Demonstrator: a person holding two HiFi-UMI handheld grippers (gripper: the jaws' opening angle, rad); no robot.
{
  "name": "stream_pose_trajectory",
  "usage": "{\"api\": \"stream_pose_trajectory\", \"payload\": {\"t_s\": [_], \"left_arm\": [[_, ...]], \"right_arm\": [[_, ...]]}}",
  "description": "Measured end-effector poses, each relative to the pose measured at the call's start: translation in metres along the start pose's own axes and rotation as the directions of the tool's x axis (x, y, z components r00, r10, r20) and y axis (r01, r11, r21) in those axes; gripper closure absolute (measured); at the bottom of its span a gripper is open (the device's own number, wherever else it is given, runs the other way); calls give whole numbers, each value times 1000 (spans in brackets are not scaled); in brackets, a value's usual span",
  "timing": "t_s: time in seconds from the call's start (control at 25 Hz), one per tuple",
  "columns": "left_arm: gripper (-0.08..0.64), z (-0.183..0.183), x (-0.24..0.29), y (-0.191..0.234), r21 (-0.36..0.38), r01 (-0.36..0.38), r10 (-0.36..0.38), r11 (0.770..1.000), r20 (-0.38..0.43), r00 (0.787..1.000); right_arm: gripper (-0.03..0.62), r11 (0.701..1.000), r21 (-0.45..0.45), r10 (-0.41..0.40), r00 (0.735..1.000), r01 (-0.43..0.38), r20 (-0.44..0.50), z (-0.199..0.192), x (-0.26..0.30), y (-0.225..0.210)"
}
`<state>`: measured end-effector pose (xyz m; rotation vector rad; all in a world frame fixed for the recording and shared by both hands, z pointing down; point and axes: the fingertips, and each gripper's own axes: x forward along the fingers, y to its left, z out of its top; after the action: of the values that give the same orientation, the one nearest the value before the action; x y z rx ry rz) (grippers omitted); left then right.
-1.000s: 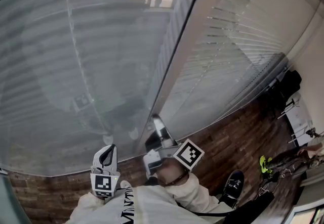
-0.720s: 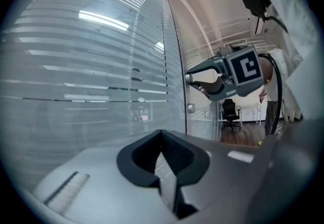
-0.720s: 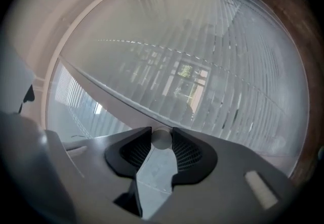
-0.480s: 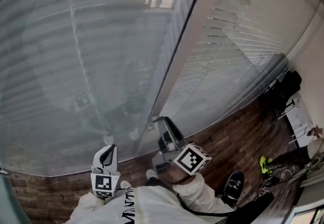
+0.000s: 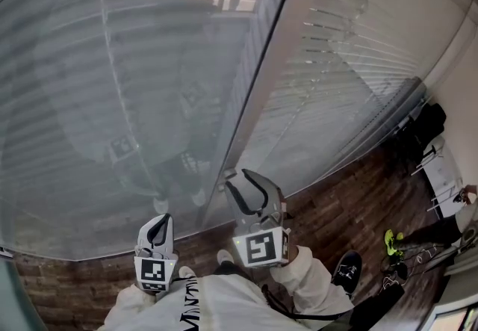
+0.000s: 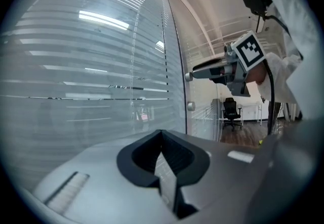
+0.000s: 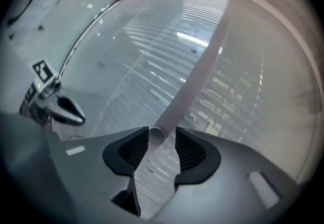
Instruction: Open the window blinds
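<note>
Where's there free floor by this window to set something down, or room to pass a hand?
Free: the wood floor strip between the blinds and the black shoe; also the gap between the left tongs and right tongs, whose jaws have just been opening around the wand. Crowded: the right edge, with a black bag, white frame and cables.
</note>
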<state>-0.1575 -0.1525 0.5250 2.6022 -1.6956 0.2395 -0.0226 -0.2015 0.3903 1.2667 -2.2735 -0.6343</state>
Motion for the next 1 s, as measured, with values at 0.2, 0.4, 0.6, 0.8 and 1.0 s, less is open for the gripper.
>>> {"api": "stream_pose_trajectory", "payload": {"t_s": [0.2, 0.4, 0.6, 0.8, 1.0], "left_arm": [[560, 0, 0, -1, -1, -4, 4, 1000, 5, 1000], [560, 0, -2, 3, -1, -15, 15, 1000, 5, 1000], [560, -1, -4, 6, -3, -25, 25, 1000, 4, 1000], [560, -1, -4, 8, -2, -24, 24, 1000, -3, 1000], [560, -1, -3, 6, -3, -10, 10, 1000, -5, 1000]], "right_arm": [[442, 946, -324, -60, 996, 36, -65, -7, 8, 8], [442, 844, -536, -113, 988, 40, -105, -13, 16, 13], [463, 836, -544, -150, 983, 71, -103, -15, 19, 12], [463, 994, -82, -76, 994, 70, -76, -10, 19, 5], [463, 755, 655, 23, 1000, -30, 20, -14, 18, -5]]}}
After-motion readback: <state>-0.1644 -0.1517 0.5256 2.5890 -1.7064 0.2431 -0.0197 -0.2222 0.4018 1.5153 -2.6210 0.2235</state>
